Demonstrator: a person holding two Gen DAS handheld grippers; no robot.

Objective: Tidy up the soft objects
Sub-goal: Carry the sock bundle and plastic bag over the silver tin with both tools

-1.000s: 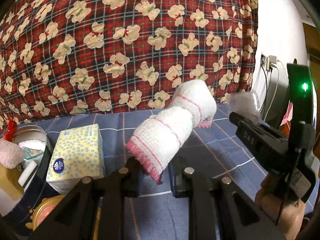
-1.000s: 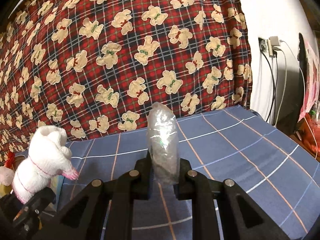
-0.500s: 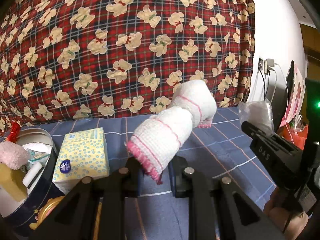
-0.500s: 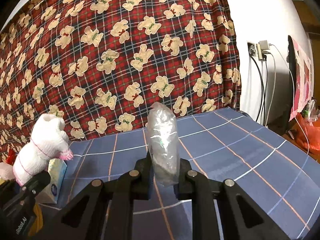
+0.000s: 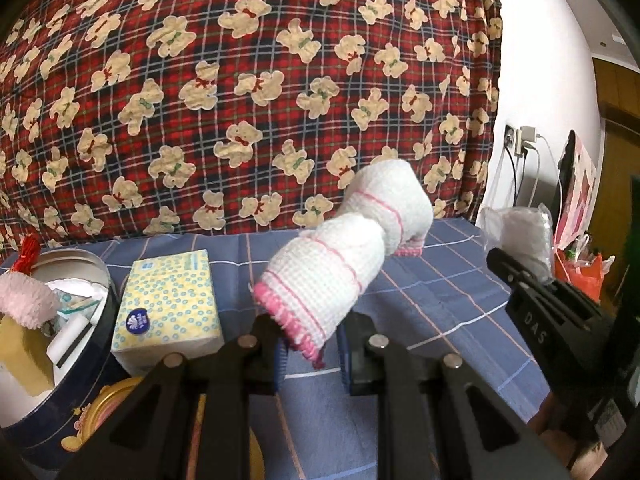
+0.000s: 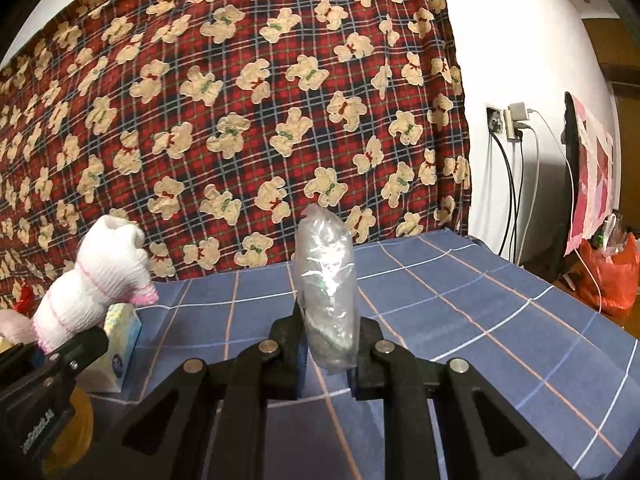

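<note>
The rolled white towel with pink stripes (image 5: pixel 352 264) sits pinched by its pink-hemmed end in the left claw (image 5: pixel 312 354), which is clenched on it, so the roll juts forward and up, clear of the blue checked tabletop (image 5: pixel 440 304). The grip at the very end leaves most of the roll free, which in my judgement suits lowering it into a container nose first. The right claw (image 6: pixel 328 354) is likewise clenched, grasping a clear plastic bag of soft white stuff (image 6: pixel 326 292) by its lower part so that the bag stands upright between the jaws; what is inside I cannot tell for sure. Each claw carries one soft item in the air, side by side, the right claw showing at the right edge of the left view with its bag raised. Further out, to the left on the tabletop, lies a yellow dotted tissue pack (image 5: pixel 170 308), and just beside it a round dark-blue tin (image 5: pixel 100 344) that holds a pink fluffy item (image 5: pixel 28 296) and other small things; it looks like the collecting place, and neither held item is over it yet. Behind everything hangs a red plaid cloth with bears (image 5: pixel 240 100), and a wall socket with chargers (image 6: pixel 508 120) is at the right.
</note>
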